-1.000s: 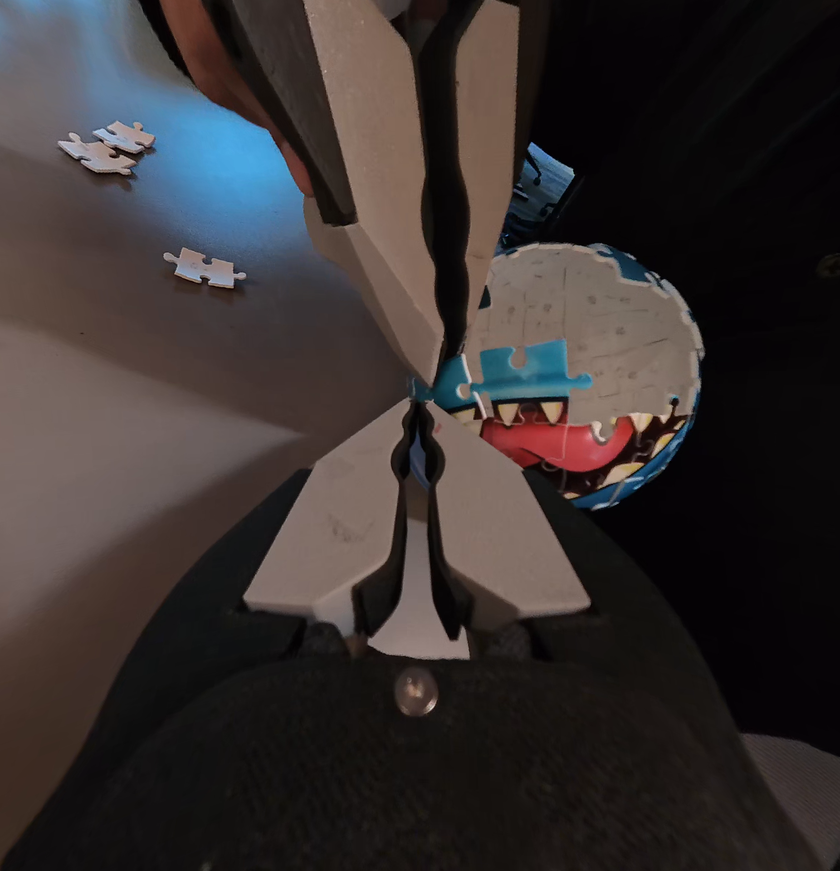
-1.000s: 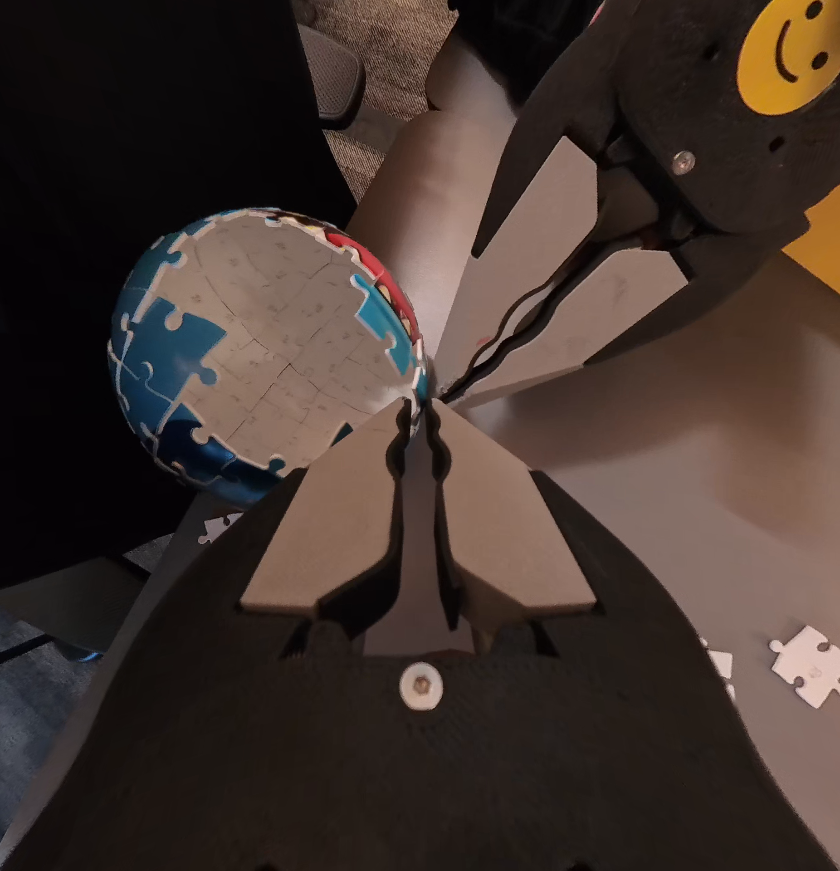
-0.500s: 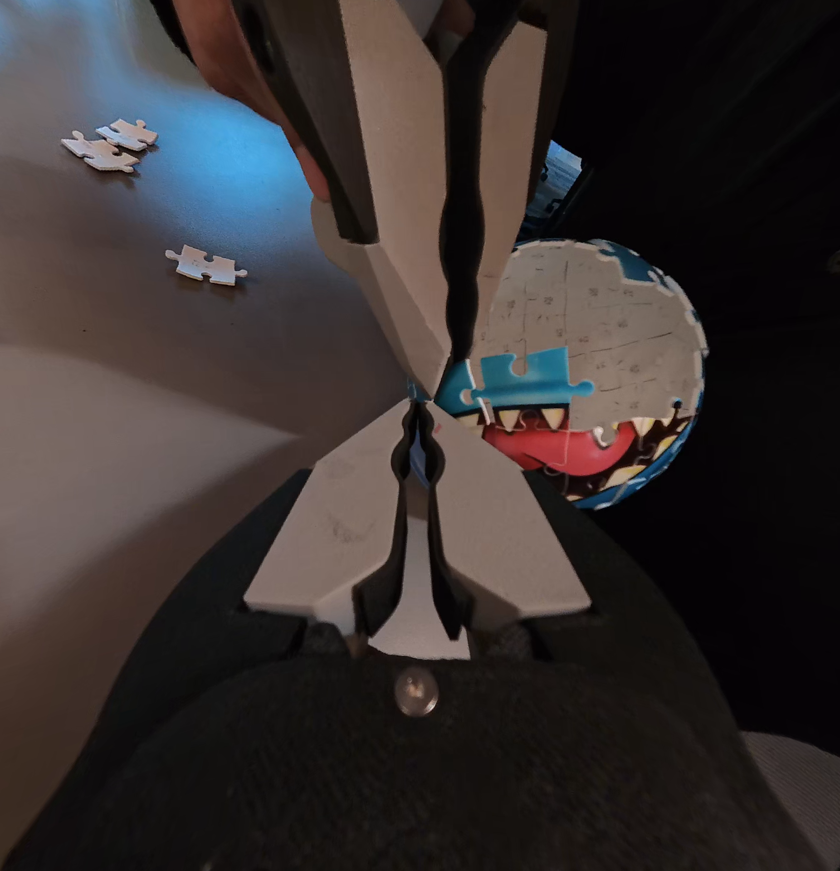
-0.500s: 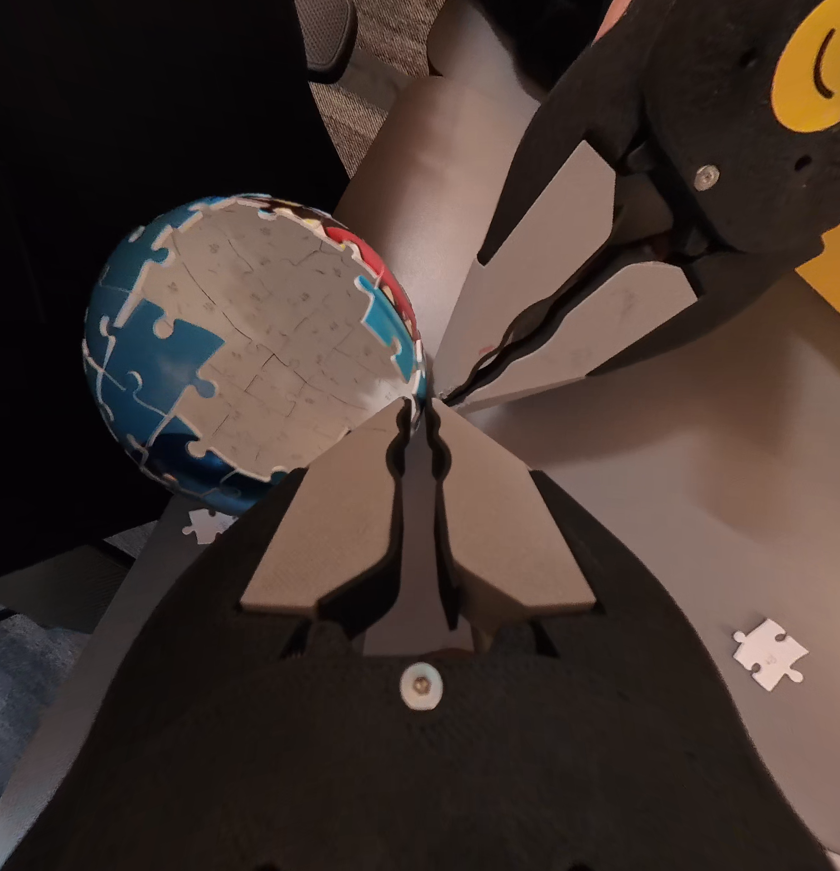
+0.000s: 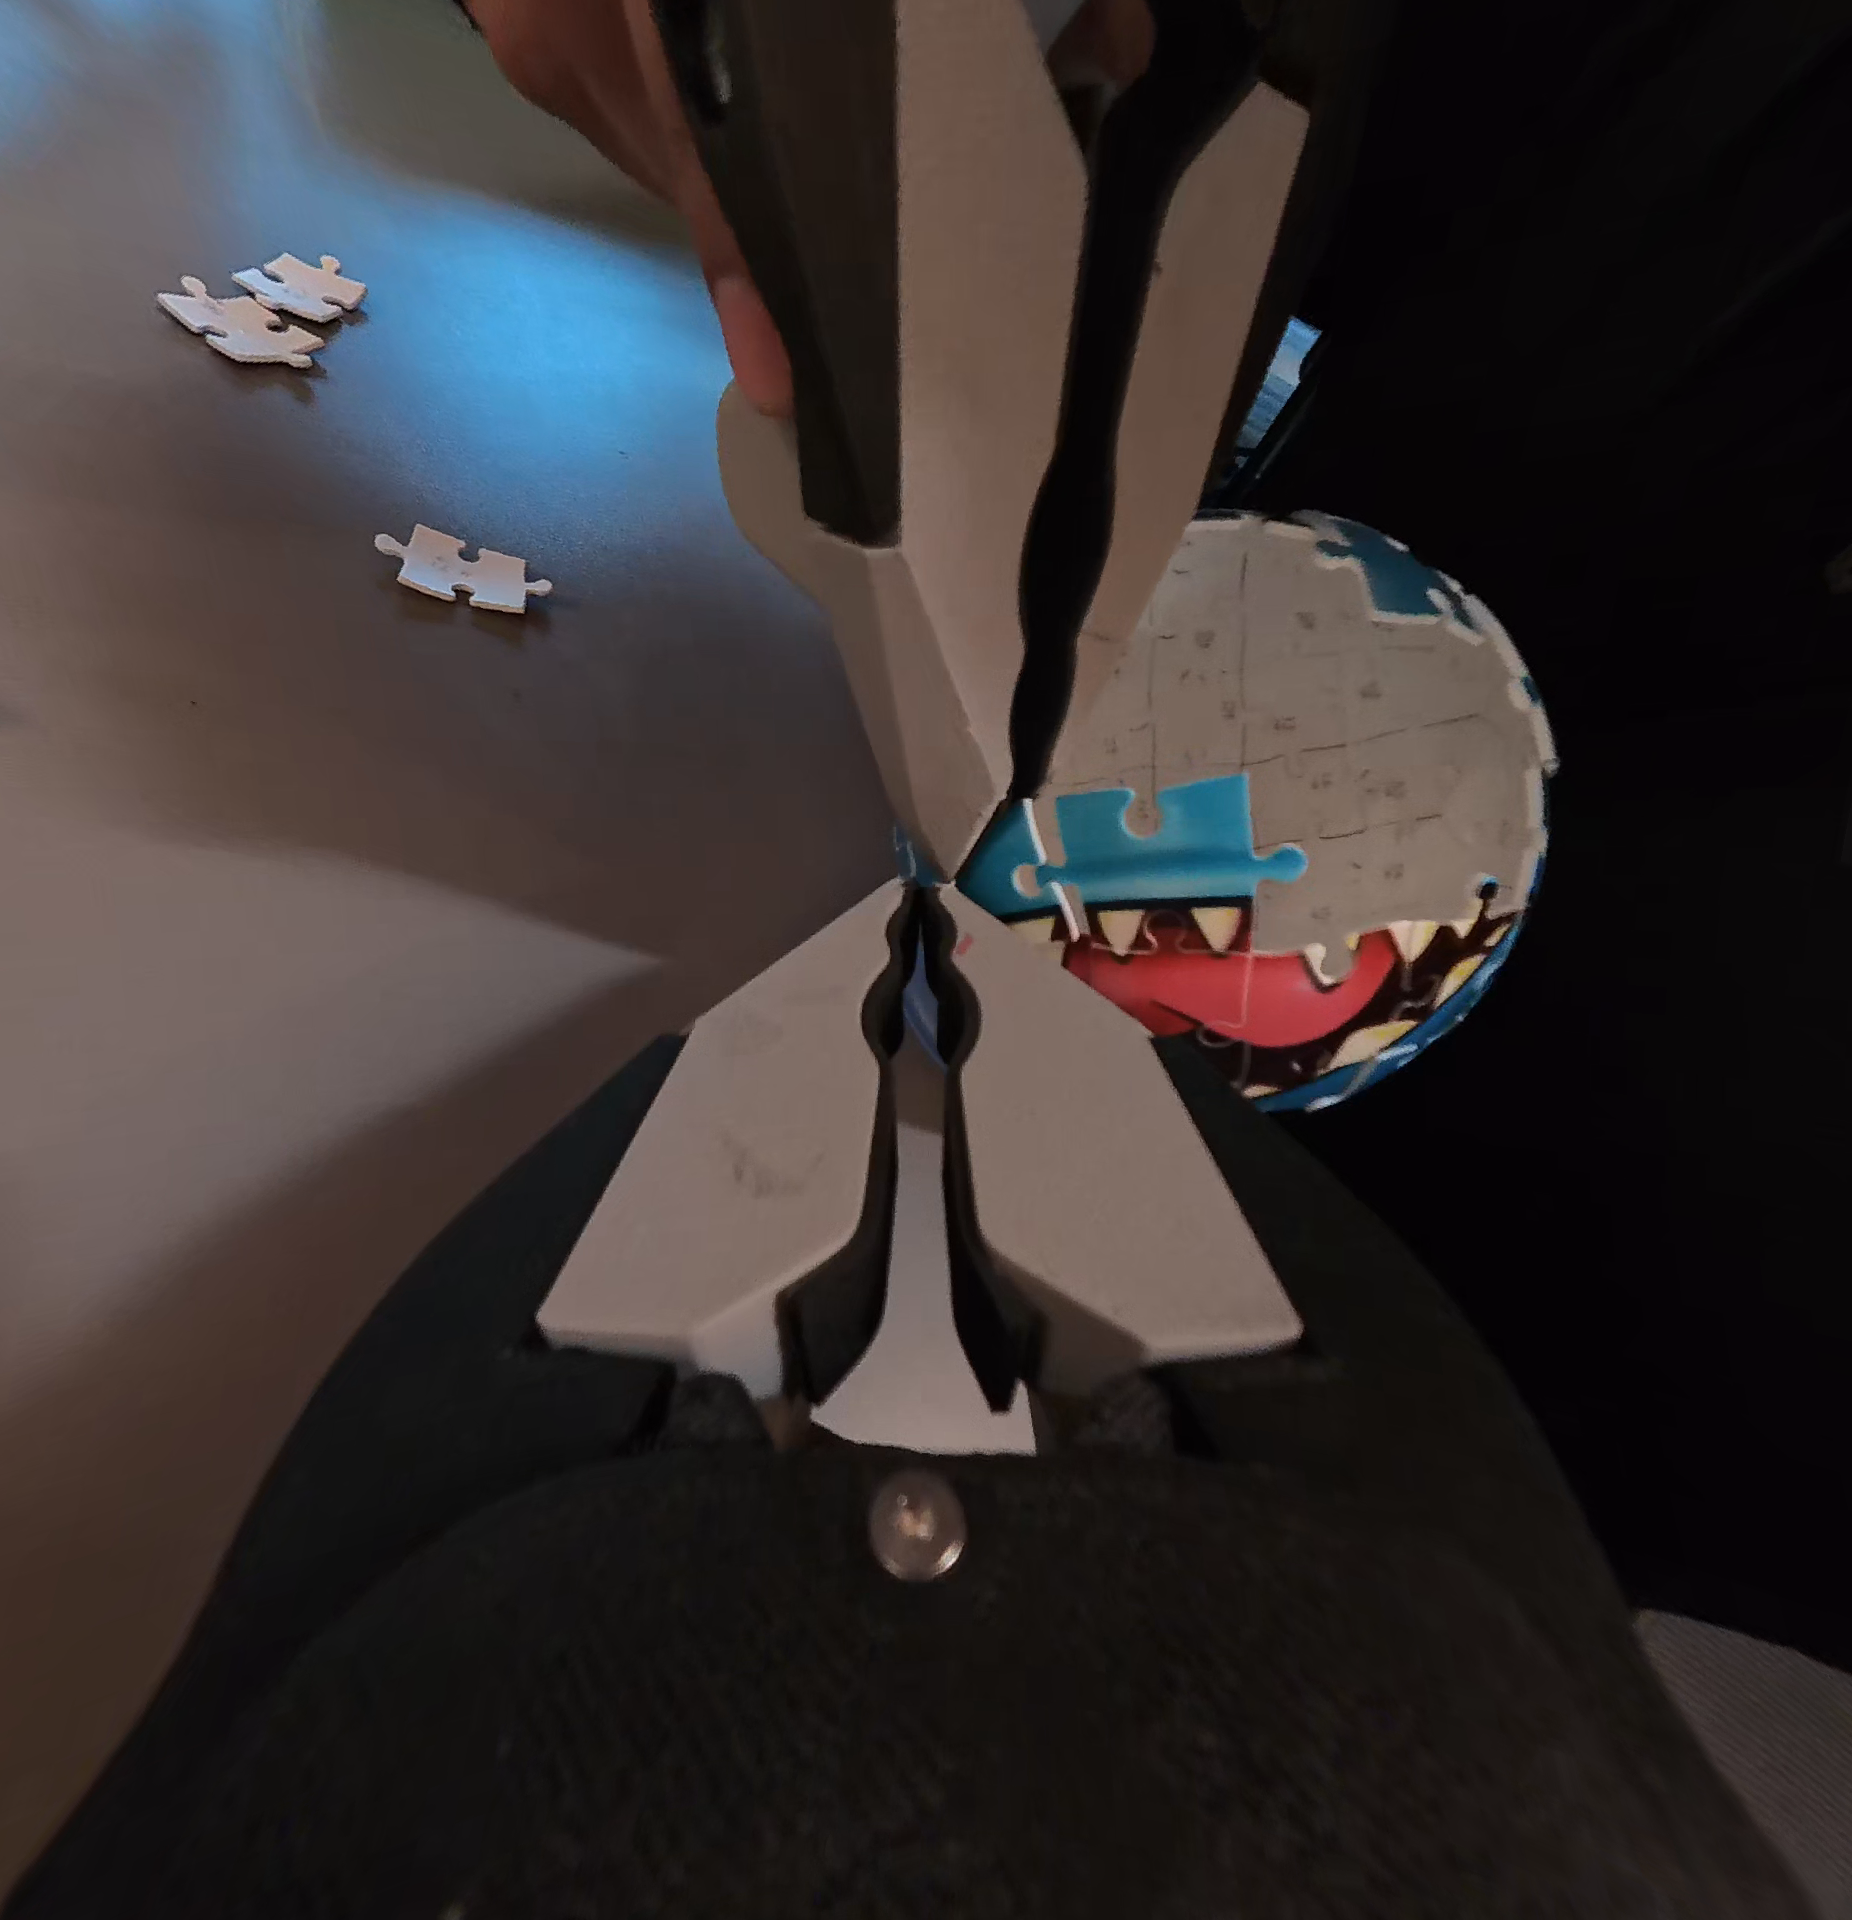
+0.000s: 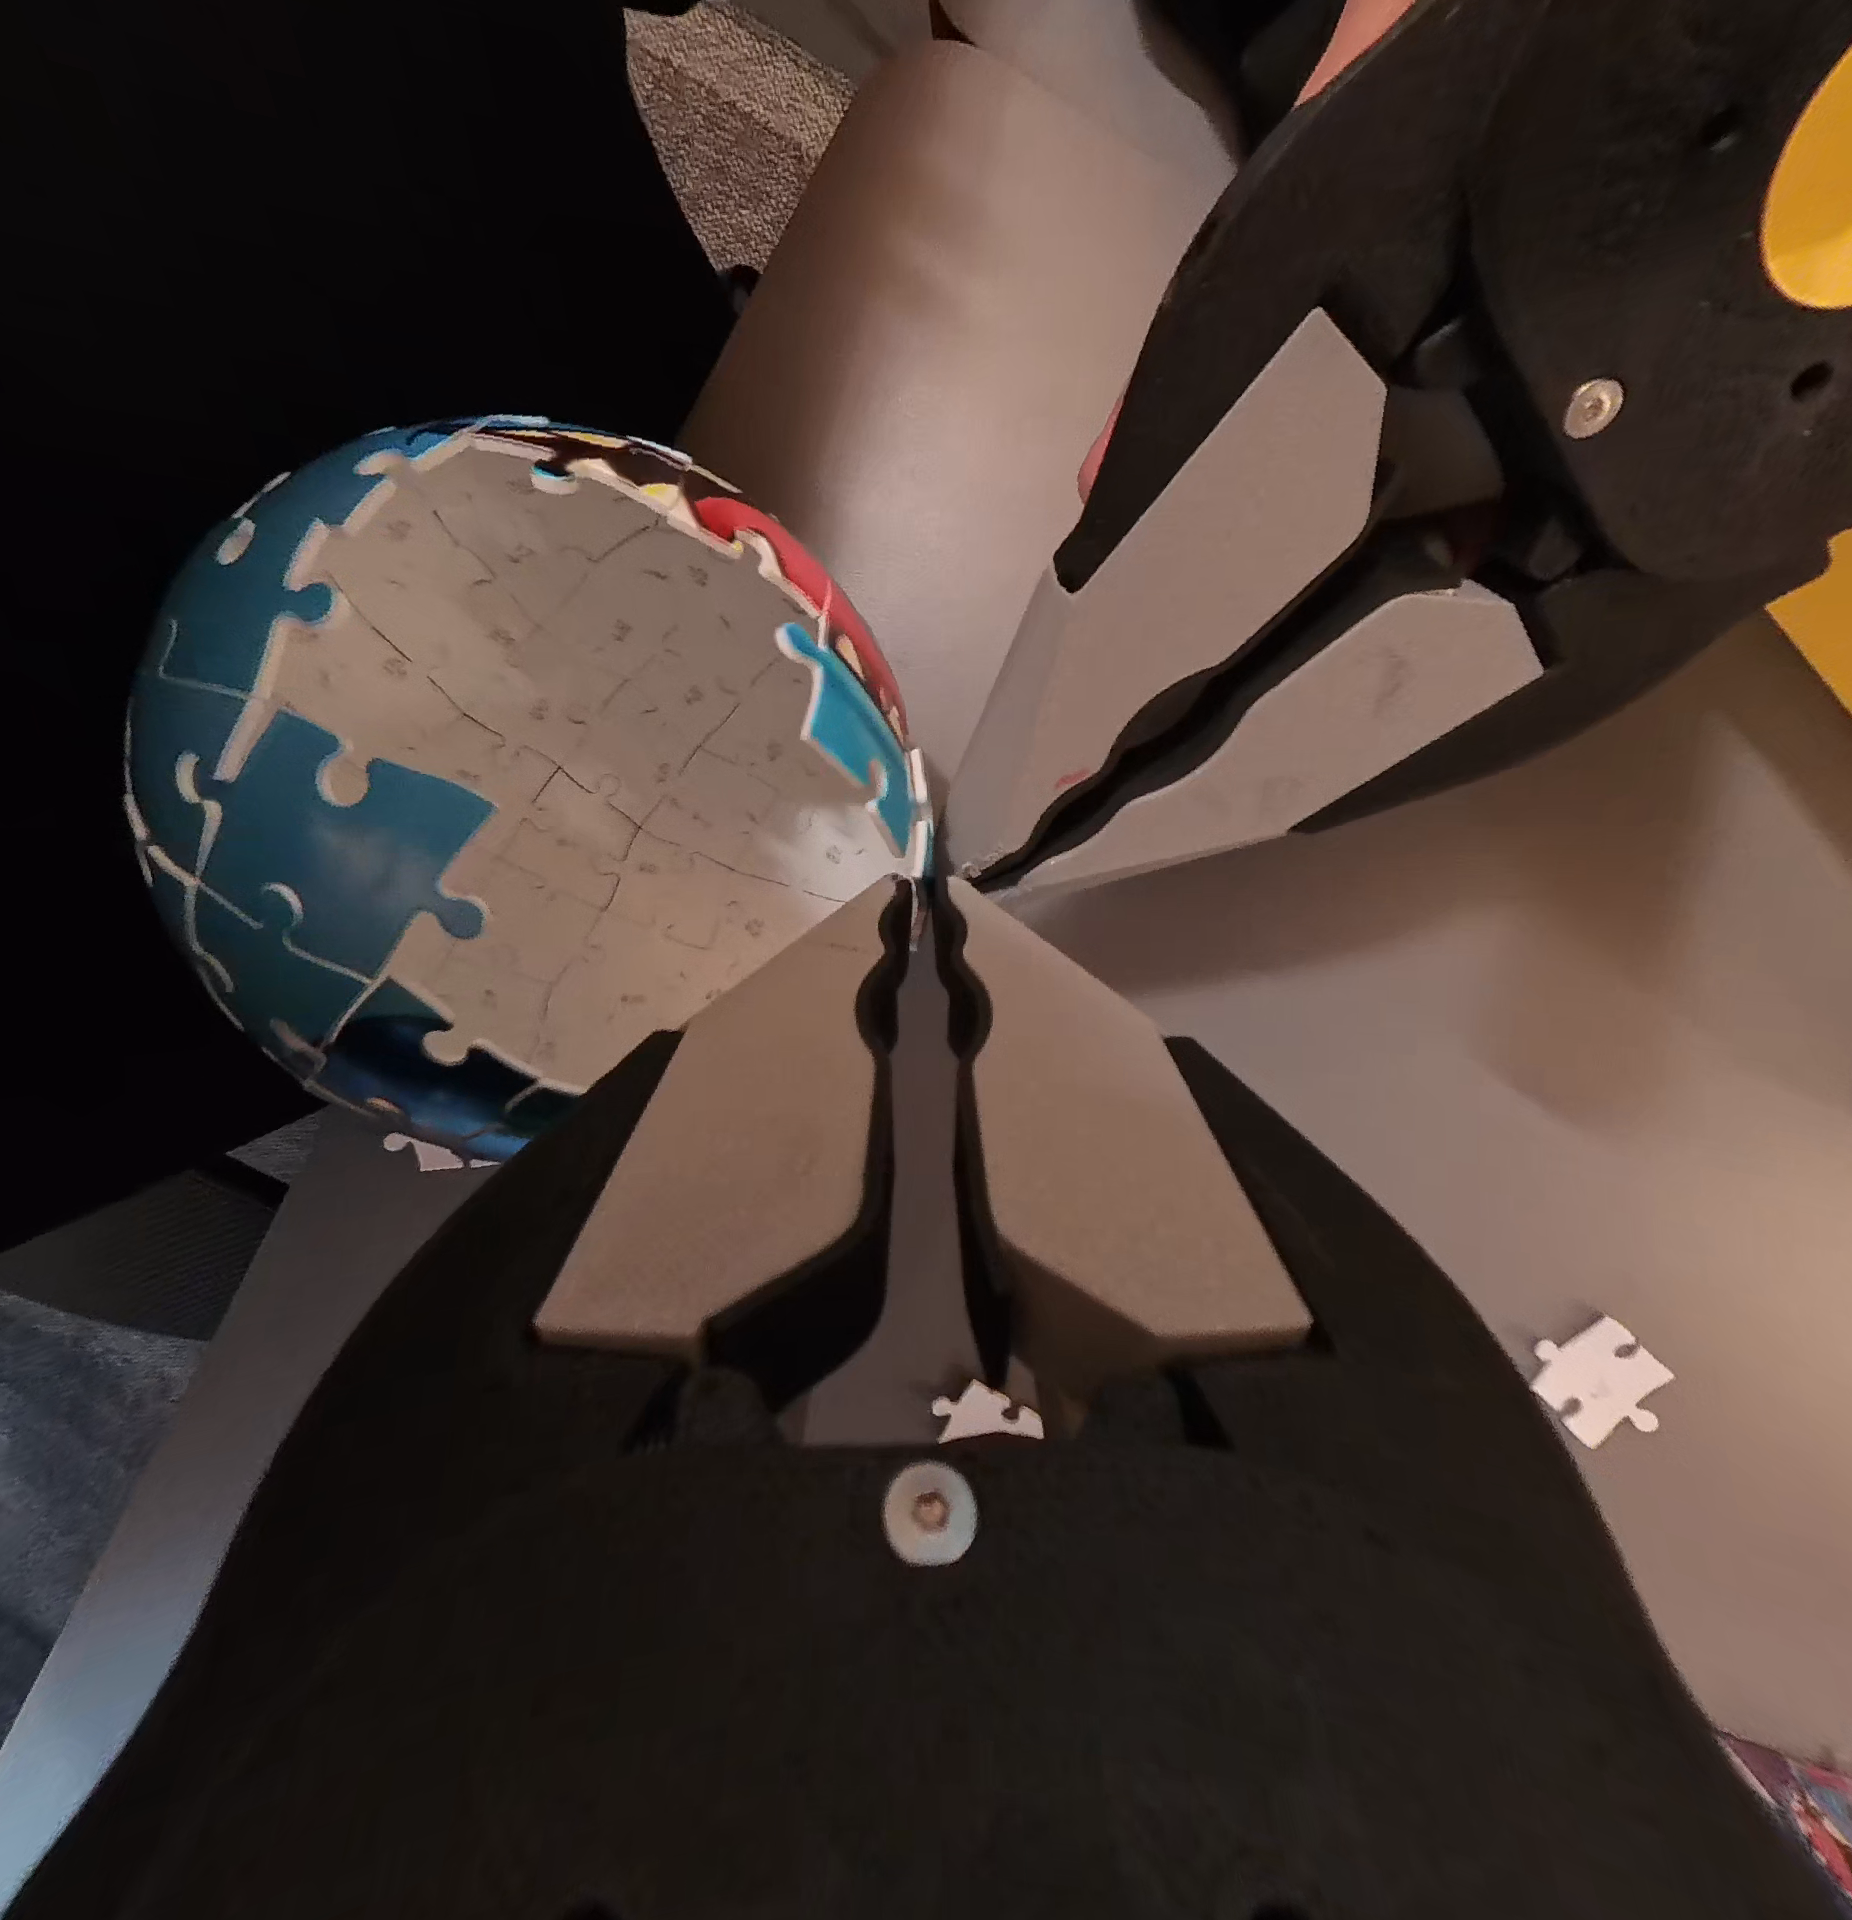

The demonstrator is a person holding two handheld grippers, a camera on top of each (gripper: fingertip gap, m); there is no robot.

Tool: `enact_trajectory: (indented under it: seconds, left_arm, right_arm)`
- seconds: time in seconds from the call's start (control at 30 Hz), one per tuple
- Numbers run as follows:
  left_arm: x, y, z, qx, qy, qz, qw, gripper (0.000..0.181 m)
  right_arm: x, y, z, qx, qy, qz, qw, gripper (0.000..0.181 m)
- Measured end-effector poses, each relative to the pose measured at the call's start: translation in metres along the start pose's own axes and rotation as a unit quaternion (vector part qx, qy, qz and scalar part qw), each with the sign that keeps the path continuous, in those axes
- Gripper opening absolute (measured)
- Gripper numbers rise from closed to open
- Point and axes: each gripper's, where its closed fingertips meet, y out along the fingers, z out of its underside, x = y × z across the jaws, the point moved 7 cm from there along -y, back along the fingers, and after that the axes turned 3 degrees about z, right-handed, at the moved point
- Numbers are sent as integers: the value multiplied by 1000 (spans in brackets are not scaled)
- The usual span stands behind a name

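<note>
Half-built puzzle ball (image 5: 1317,790), held off the table (image 5: 278,935) edge by left tongs (image 5: 927,899) and right tongs (image 6: 927,894), both pinched shut on one rim spot; risk: thin grip slips, shell cracks apart.

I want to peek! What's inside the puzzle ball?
Through the open gap in the puzzle ball you see only the pale grey backs of its own curved pieces. The hollow looks empty there. The bottom part is hidden behind the right gripper.
</note>
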Motion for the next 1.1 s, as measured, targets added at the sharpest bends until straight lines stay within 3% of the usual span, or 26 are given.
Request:
enact_trajectory:
  seconds: [0.47, 1.1]
  left_arm:
    - [-5, -1, 0, -9, 12, -2, 1000, 0]
    - [-5, -1, 0, -6, 12, -4, 1000, 0]
  right_arm:
    - [-1, -1, 3, -34, 12, -30, 999, 0]
    - [0, 3, 3, 2, 1, -27, 1000, 1]
